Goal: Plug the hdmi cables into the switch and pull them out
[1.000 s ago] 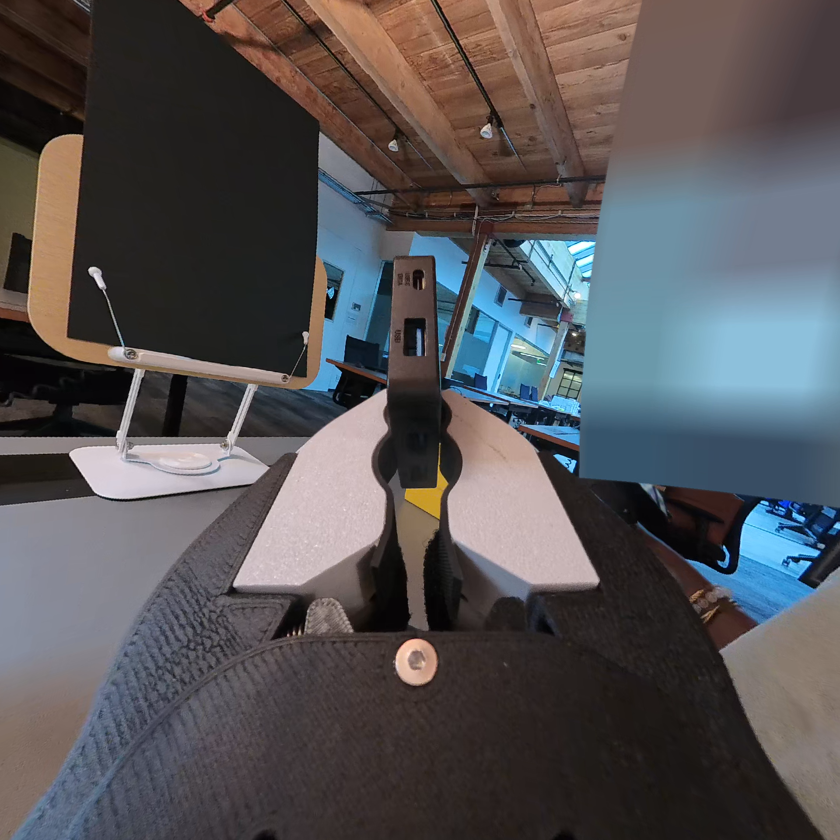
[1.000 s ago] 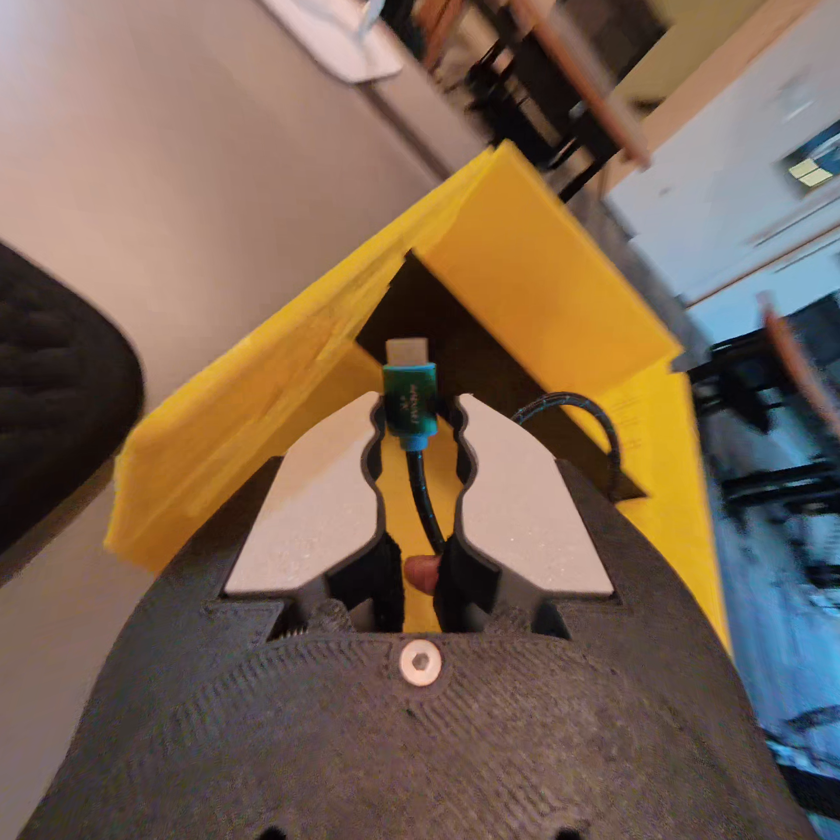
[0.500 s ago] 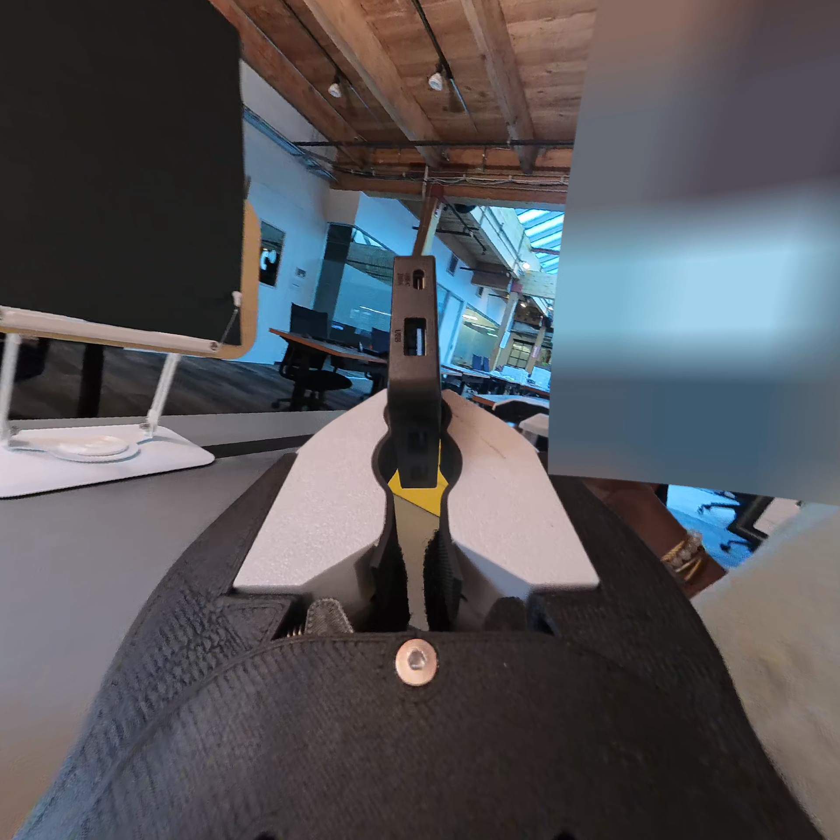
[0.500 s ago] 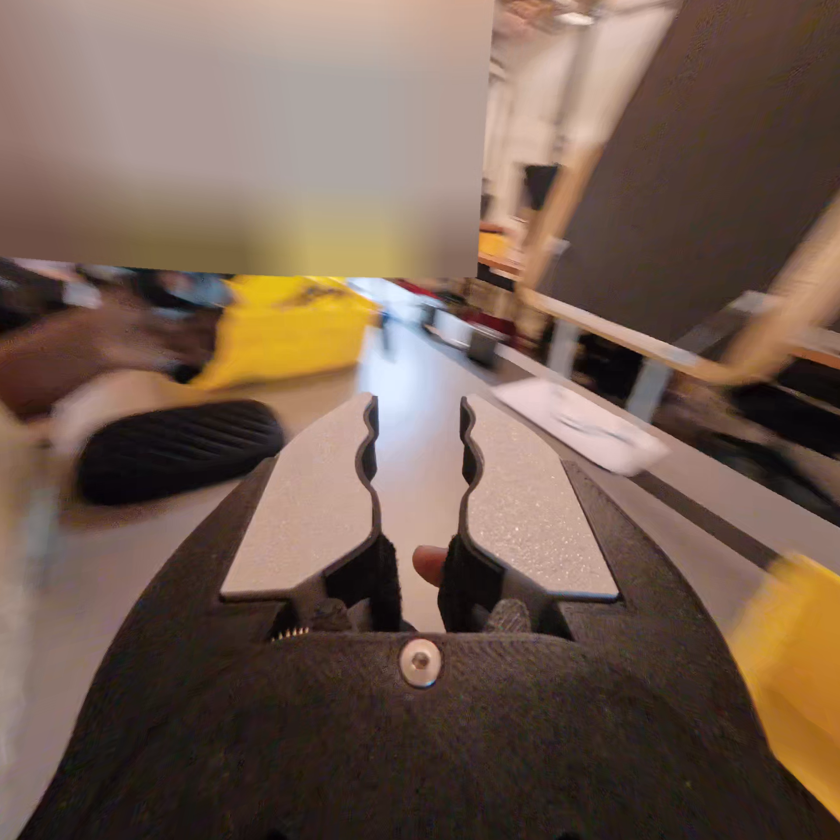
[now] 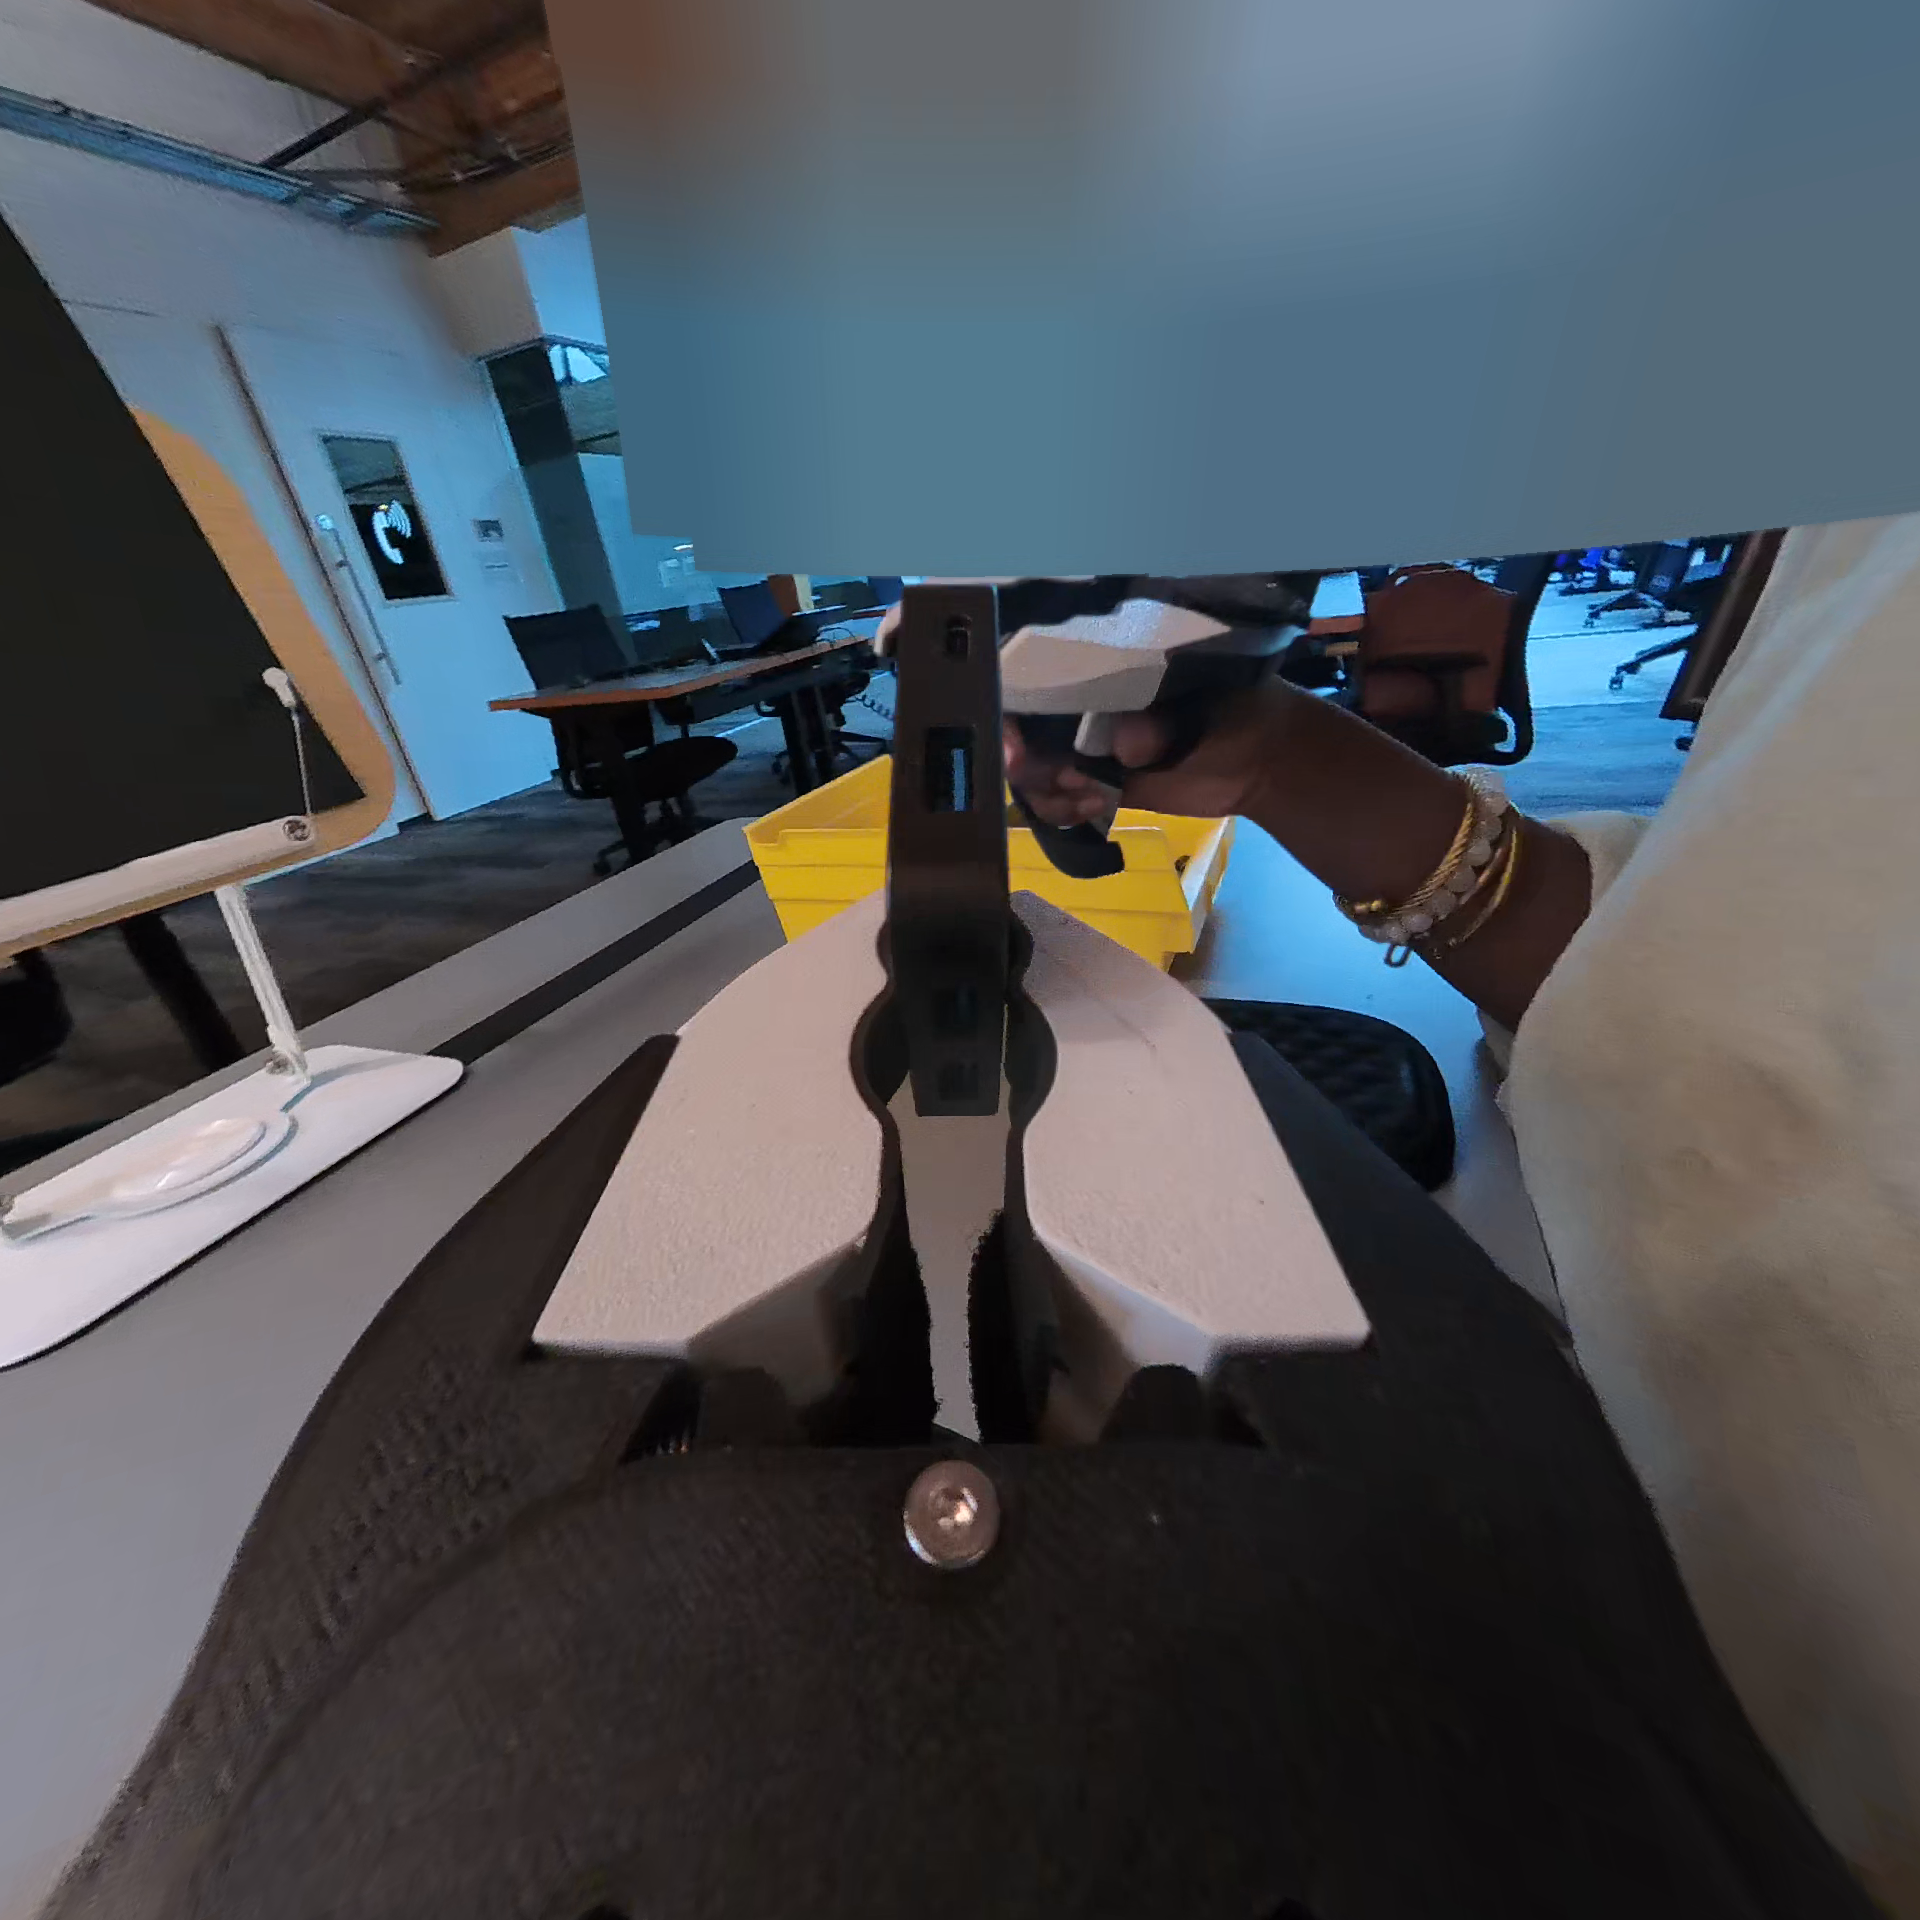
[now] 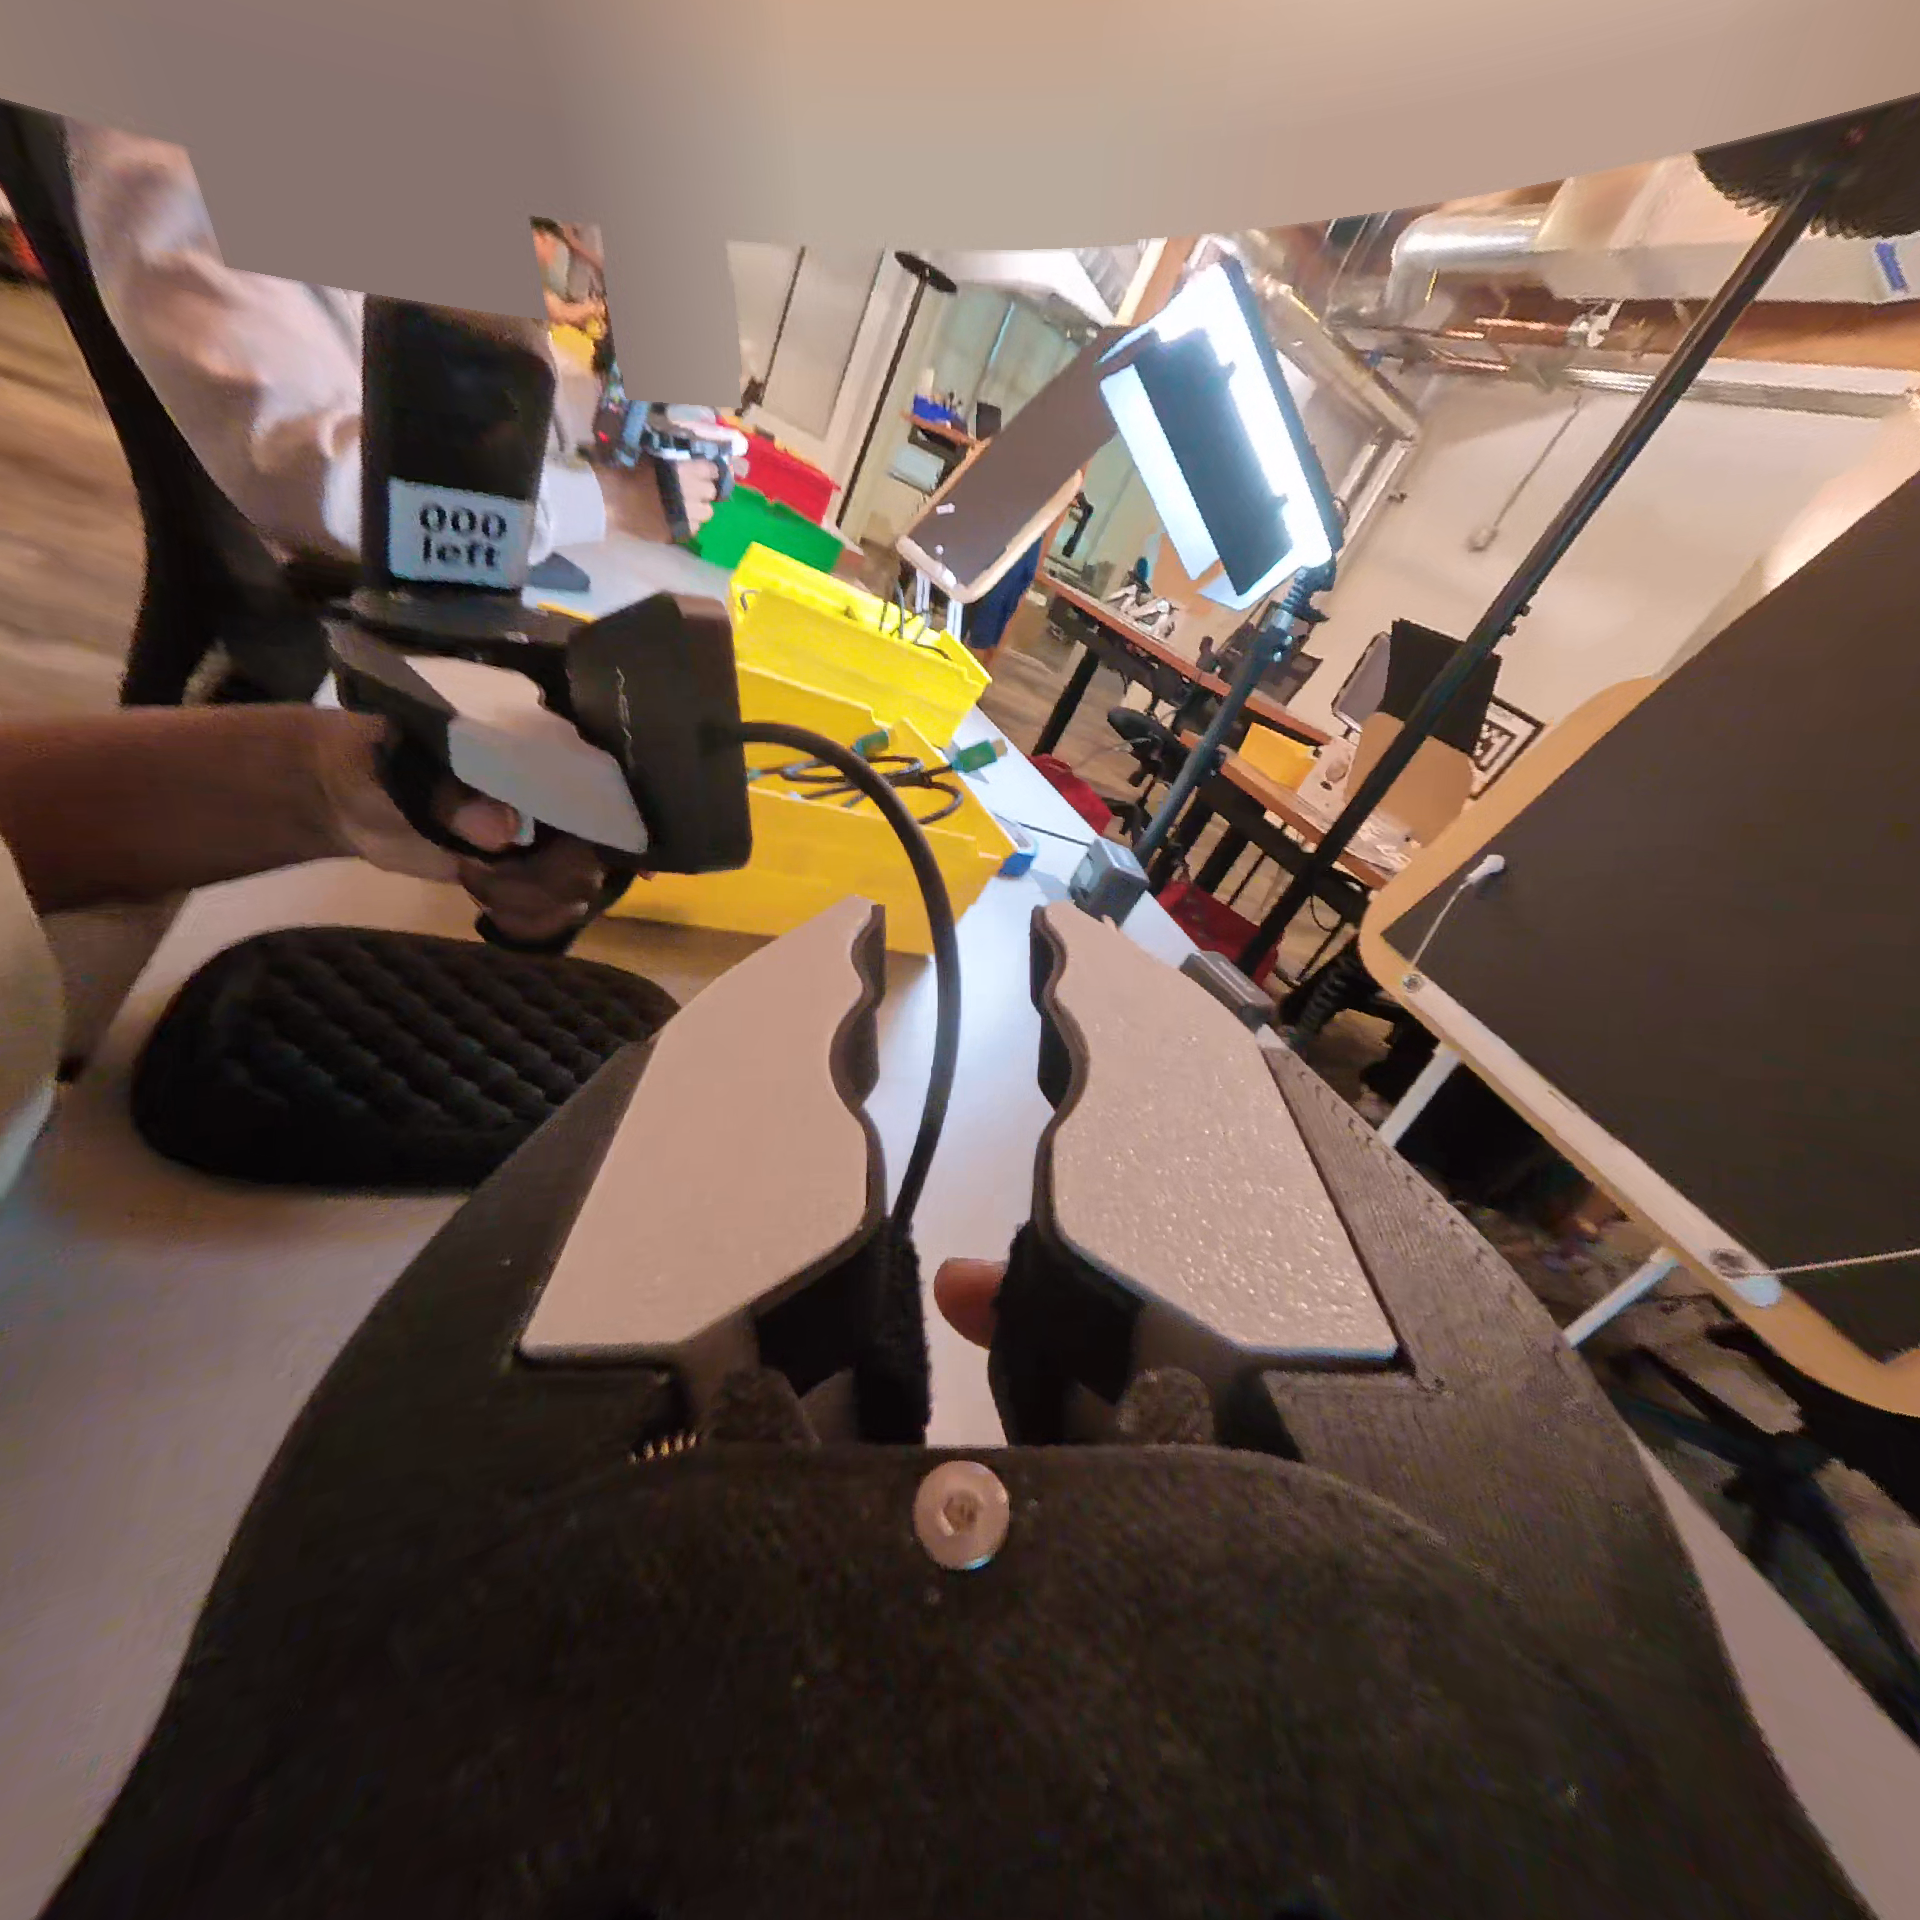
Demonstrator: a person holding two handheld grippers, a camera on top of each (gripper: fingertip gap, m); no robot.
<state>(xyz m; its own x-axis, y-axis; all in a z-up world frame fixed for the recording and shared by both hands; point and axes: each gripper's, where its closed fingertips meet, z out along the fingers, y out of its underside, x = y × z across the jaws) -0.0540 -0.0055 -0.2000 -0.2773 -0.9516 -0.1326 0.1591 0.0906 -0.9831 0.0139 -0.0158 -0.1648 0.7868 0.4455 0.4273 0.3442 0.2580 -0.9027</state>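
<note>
Clamping the black HDMI switch upright in my left gripper, I hold my right gripper empty, fingers apart, with a black cable from the switch hanging between them, yellow bin beyond
</note>
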